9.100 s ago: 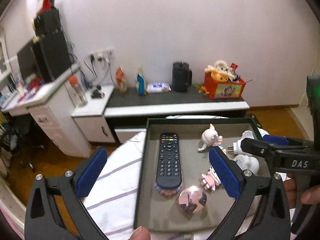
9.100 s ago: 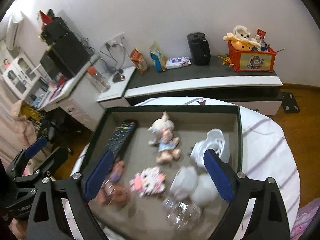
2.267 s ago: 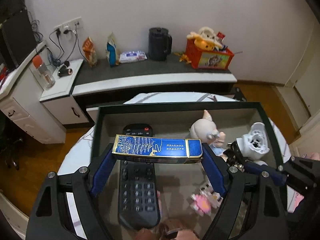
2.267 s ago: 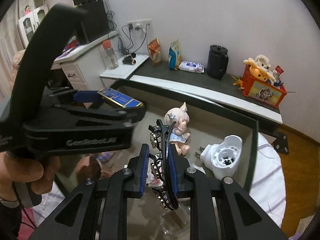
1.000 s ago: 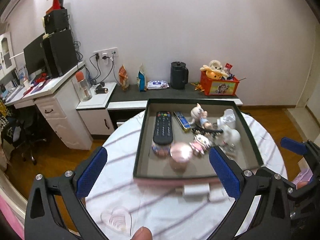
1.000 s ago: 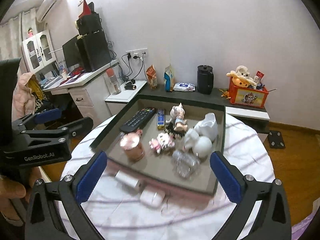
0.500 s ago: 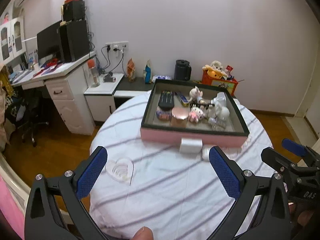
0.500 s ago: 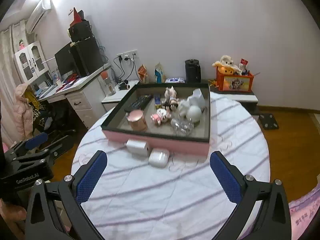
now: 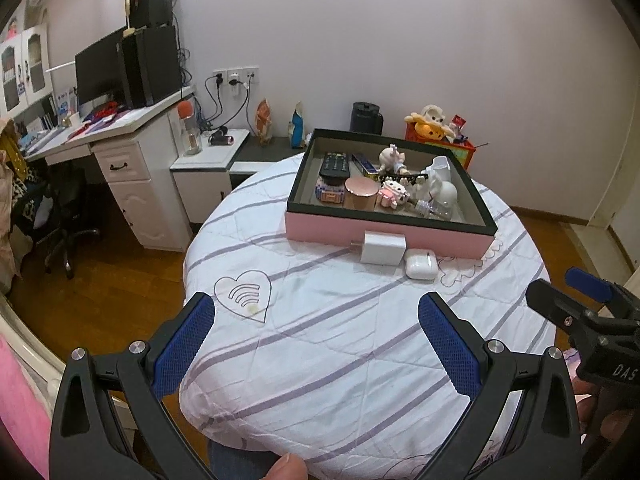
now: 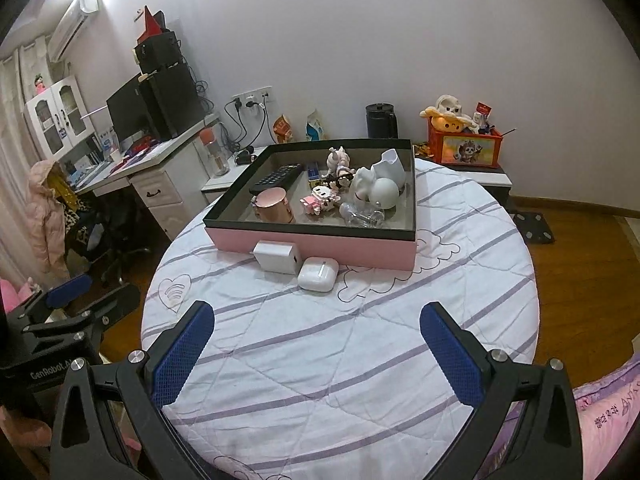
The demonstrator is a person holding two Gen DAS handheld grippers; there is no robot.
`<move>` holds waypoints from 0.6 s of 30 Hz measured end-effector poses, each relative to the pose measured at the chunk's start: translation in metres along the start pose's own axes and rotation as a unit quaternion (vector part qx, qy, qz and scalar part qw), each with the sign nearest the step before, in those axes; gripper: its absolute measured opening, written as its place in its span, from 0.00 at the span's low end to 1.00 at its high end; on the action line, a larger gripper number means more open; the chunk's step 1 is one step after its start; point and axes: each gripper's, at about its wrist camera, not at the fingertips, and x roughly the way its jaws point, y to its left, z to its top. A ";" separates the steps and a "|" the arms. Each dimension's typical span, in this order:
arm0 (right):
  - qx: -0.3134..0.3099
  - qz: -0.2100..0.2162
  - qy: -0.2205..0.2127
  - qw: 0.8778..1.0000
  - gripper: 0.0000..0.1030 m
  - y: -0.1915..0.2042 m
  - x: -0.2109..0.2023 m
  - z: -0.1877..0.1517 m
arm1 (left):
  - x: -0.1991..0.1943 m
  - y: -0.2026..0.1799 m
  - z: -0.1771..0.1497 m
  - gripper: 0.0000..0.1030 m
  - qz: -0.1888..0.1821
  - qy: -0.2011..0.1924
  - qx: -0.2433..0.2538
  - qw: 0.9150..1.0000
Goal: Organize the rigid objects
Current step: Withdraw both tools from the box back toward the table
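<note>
A pink box with a dark rim (image 9: 384, 236) (image 10: 320, 246) stands at the far side of the round table. In it lie a black remote (image 9: 335, 163) (image 10: 276, 178), a blue flat box (image 9: 363, 164), a rose-gold jar (image 9: 361, 193) (image 10: 274, 204), small figurines (image 9: 394, 194) and white objects (image 10: 378, 186). A white charger (image 9: 382, 247) (image 10: 278, 261) and a white earbud case (image 9: 420, 264) (image 10: 318, 274) lie on the cloth in front of the box. My left gripper (image 9: 316, 320) and right gripper (image 10: 316, 322) are both open, empty, and held well back over the near table edge.
The table has a white quilted cloth with purple stripes (image 9: 340, 320). A white desk with monitor and speakers (image 9: 132, 76) stands at left, an office chair (image 9: 52, 216) by it. A low cabinet (image 10: 460, 172) with a red toy box (image 10: 464, 144) and black kettle (image 10: 382, 120) runs along the wall.
Both grippers have drawn further back from the box, which now looks smaller and farther. Earlier the left placed the blue box and the right a black hair clip into the box.
</note>
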 end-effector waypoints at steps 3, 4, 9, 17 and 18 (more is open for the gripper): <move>-0.001 0.000 0.000 1.000 1.00 0.001 0.000 0.001 | 0.002 0.001 -0.002 1.00 0.000 0.004 -0.002 1.000; -0.003 -0.001 0.000 1.000 1.00 0.002 -0.001 0.001 | 0.002 0.001 -0.002 1.00 0.000 0.005 -0.003 1.000; -0.007 0.001 -0.002 1.000 1.00 0.005 -0.002 0.001 | 0.004 0.000 -0.004 1.00 0.001 0.007 -0.001 1.000; -0.007 -0.002 0.000 1.000 1.00 0.005 -0.001 0.001 | 0.007 0.001 -0.006 1.00 0.002 0.010 -0.002 1.000; -0.007 -0.003 0.001 1.000 1.00 0.004 0.000 0.001 | 0.008 0.001 -0.006 1.00 0.002 0.012 -0.002 1.000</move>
